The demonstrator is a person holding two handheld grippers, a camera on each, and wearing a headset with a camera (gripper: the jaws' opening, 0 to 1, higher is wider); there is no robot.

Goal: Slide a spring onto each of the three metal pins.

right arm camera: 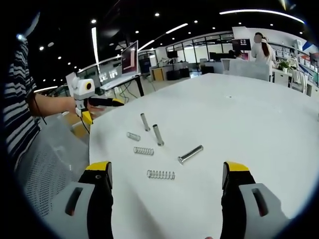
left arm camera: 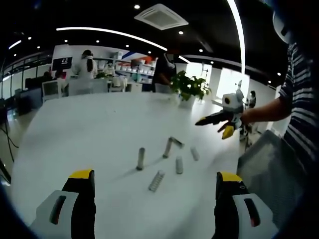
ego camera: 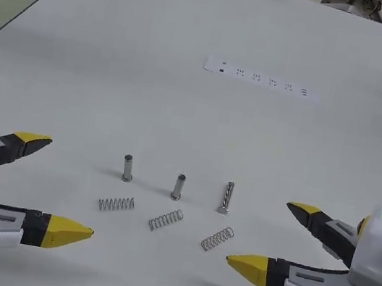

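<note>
Left gripper [ego camera: 59, 185] and right gripper [ego camera: 264, 234] are hovering low over the white table [ego camera: 181, 112], one on each side of the work, with jaws spread wide and gripping nothing. No step is looking done: three springs [ego camera: 166, 219] are lying loose just in front of the three pins [ego camera: 178, 186], two pins standing upright and the right-hand one seemingly lying on its side. A power strip [ego camera: 260, 79] is sitting well beyond, and nothing is blocking the way.

Three metal pins [ego camera: 179, 186], three springs [ego camera: 166, 219], one power strip [ego camera: 260, 79].
</note>
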